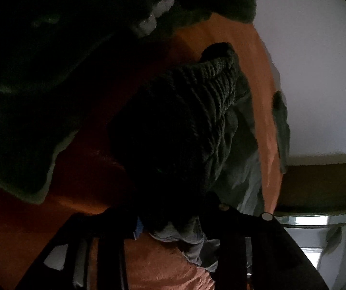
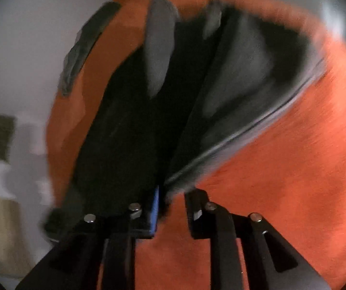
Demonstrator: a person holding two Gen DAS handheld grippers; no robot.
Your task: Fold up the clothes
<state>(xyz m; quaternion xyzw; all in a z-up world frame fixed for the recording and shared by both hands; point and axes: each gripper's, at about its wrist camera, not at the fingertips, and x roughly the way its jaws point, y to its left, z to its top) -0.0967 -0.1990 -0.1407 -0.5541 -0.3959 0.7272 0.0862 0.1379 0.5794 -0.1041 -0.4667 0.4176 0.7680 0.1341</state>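
Note:
In the left wrist view a dark ribbed knit garment is bunched up and rises from between the fingers of my left gripper, which is shut on it. Grey fabric hangs beside and under the knit. In the blurred right wrist view a dark garment with a grey inside stretches taut over the orange cover. Its hem runs down to my right gripper. The jaws stand narrowly apart with the hem's corner pinched at their tips. Dark cloth also drapes over the left finger with the blue pad.
A dark green fuzzy cloth lies on the orange cover at the upper left. A grey strip of cloth hangs over the cover's far edge. Beyond the edge are a pale floor and a brown box.

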